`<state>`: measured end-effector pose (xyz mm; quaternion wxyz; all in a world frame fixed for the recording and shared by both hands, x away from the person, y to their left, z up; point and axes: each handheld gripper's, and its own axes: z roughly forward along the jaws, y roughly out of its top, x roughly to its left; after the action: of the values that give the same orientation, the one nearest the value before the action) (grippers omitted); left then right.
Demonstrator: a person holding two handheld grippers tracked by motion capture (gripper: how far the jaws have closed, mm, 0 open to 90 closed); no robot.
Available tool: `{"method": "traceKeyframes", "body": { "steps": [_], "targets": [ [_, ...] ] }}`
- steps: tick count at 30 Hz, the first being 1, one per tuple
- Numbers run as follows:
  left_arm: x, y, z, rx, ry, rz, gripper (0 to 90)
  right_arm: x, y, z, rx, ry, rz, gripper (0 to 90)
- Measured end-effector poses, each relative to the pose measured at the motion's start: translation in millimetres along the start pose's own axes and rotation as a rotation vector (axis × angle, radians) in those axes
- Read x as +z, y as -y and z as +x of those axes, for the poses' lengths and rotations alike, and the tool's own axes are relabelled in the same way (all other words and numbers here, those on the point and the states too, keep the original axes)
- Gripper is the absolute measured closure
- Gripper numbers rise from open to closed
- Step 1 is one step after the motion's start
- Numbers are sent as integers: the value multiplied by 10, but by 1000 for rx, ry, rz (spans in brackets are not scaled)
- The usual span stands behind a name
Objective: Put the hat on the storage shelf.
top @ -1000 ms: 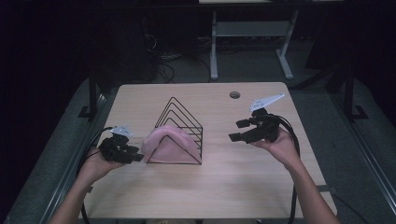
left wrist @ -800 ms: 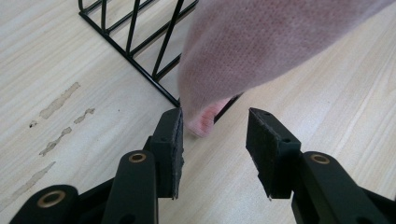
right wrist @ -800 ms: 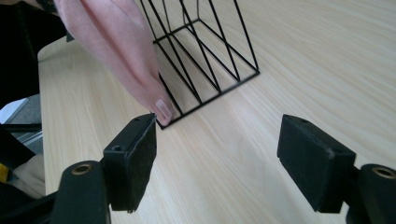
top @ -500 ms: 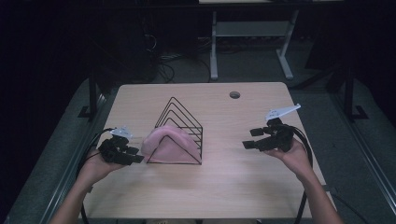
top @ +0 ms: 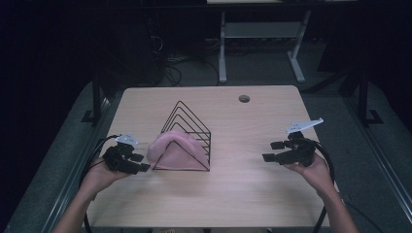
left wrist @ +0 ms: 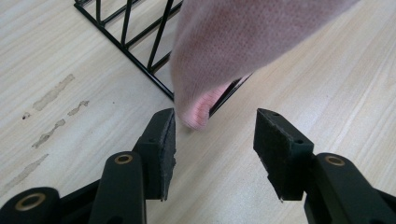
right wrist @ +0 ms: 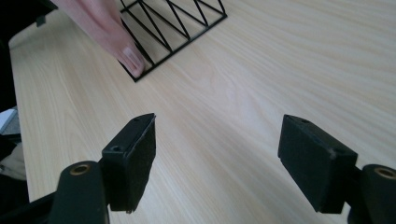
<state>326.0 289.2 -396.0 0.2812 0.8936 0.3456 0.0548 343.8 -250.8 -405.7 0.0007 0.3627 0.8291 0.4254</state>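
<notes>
Where jaws gape, pink cloth (left wrist: 243,44) just beyond left gripper (left wrist: 214,135).

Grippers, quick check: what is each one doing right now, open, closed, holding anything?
Left gripper: open, empty, jaws at the hanging tip of the pink cloth on the wire rack.
Right gripper: open, empty, over bare table.
</notes>
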Motion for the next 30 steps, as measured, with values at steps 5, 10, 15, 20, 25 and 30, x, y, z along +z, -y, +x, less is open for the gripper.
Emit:
{"method": "traceKeyframes", "body": {
  "steps": [5, 10, 15, 20, 25, 30],
  "targets": [
    [-3, 29, 4, -3, -1, -3, 468, -41, 105, -29, 11, 26, 30, 270],
    [-2, 63, -8, -4, -3, -1, 441, -89, 224, -71, 29, 40, 43, 270],
    [-1, 77, -28, -2, -5, -11, 413, -124, 329, -88, 42, 48, 55, 268],
    [-2, 90, -68, -9, -6, -26, 383, -155, 410, -89, 47, 56, 63, 263],
    [0, 133, -91, -23, -5, -43, 367, -174, 504, -77, 58, 55, 63, 263],
    [21, 191, -103, -31, -6, -51, 352, -188, 576, -49, 58, 50, 57, 262]
  ]
}}
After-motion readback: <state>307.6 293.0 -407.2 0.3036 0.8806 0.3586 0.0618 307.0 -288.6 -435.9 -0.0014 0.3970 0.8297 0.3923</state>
